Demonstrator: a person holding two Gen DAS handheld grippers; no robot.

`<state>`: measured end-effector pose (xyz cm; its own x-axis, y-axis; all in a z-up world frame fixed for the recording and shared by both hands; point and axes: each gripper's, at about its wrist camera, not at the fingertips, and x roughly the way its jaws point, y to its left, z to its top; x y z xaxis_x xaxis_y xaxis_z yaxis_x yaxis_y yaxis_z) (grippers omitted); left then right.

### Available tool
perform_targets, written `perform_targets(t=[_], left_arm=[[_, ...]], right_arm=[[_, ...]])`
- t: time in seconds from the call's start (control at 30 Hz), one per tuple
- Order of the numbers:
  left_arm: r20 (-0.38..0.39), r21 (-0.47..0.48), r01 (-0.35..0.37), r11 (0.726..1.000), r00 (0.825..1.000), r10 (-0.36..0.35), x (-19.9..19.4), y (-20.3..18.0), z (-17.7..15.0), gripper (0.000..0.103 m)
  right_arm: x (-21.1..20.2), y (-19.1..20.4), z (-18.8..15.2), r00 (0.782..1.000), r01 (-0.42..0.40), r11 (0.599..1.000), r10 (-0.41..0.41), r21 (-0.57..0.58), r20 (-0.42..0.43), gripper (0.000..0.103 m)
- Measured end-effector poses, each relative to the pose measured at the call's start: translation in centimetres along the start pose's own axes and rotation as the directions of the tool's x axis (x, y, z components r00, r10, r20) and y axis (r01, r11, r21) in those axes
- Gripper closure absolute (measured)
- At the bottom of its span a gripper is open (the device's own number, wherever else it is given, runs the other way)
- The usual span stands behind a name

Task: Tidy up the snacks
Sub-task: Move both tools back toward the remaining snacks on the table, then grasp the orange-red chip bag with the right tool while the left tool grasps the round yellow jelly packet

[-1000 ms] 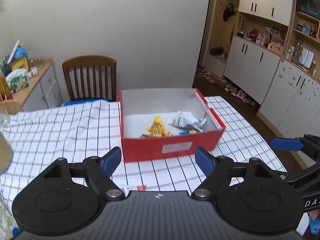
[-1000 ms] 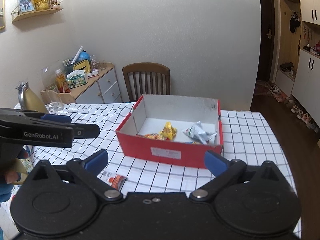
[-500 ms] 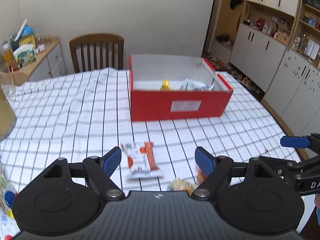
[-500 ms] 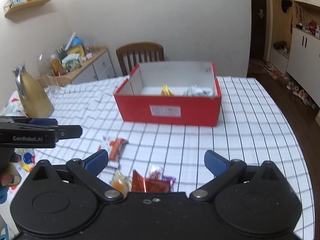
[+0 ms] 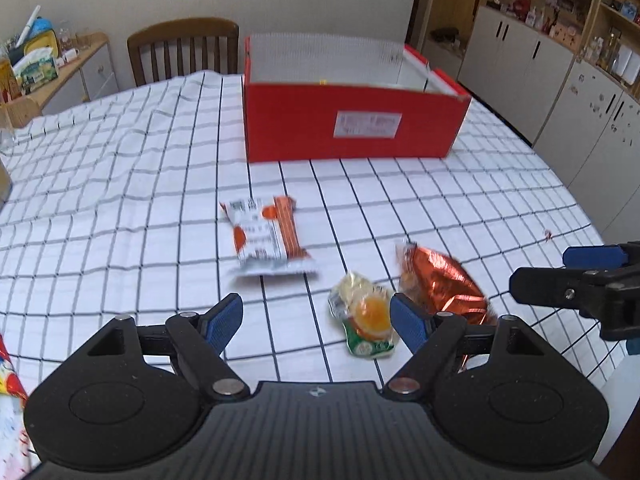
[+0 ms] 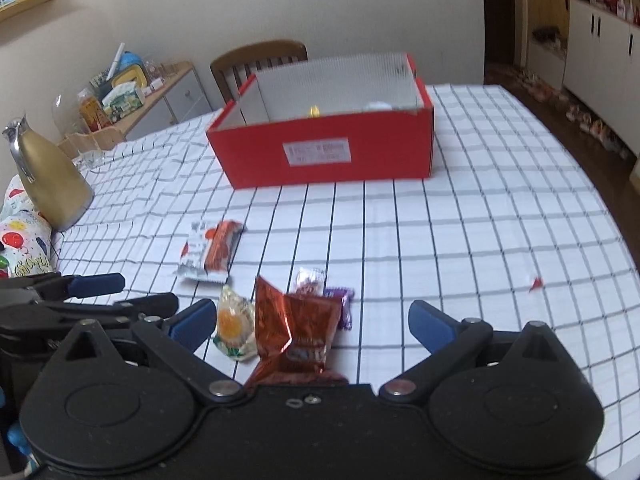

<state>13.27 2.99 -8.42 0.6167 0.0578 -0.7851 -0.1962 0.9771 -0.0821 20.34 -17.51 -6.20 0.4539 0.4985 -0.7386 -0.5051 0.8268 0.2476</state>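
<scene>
Four loose snacks lie on the checked tabletop [image 5: 120, 184] in front of me: a crinkled copper-red foil packet [image 6: 296, 332] nearest my right tool, a small clear wrapper with an orange-yellow sweet inside [image 5: 366, 318] touching its left edge, a white and orange flat sachet [image 5: 266, 236] a little farther out, and a small purple wrapper with a pale one [image 6: 338, 304] just behind the foil packet. Beyond them all stands the open red cardboard box with a white inside [image 5: 352, 124], where a few snacks already sit, only their tops showing over the near wall

My left tool [image 5: 316, 320] hangs above the cloth with its blue-padded jaws wide apart and nothing between them; the clear-wrapped sweet lies just ahead of its right pad. My right tool [image 6: 312, 322] is likewise spread and empty, with the foil packet between and below its jaws, not yet pinched

To do this well, I judge each tool should come down over one snack only, close on the body of the wrapper, not on a thin crimped edge, and lift clear before carrying to the box. The foil looks slippery and puffed, so a gentle squeeze is wise

Writing: a white label on the box front and print on the sachet are too blurred to read
</scene>
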Motion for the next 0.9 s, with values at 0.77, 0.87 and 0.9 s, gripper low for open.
perform_targets(t=[0.77, 0.87, 0.9], left_arm=[[-0.094, 0.028, 0.090, 0.995, 0.992, -0.087, 5.4, -2.8, -1.4, 0.034], [-0.099, 0.022, 0.109, 0.994, 0.989, -0.107, 5.7, -2.9, -1.2, 0.043], [-0.104, 0.018, 0.117, 0.993, 0.988, -0.115, 5.8, -2.9, -1.1, 0.045]], right_arm=[[6.0, -1.1, -1.1, 0.984, -0.051, 0.989, 0.073, 0.136, -0.163, 0.020], [6.5, -1.6, -1.1, 0.982, -0.050, 0.986, 0.077, 0.157, -0.172, 0.022], [6.6, -1.7, -1.1, 0.981, -0.052, 0.984, 0.082, 0.168, -0.176, 0.023]])
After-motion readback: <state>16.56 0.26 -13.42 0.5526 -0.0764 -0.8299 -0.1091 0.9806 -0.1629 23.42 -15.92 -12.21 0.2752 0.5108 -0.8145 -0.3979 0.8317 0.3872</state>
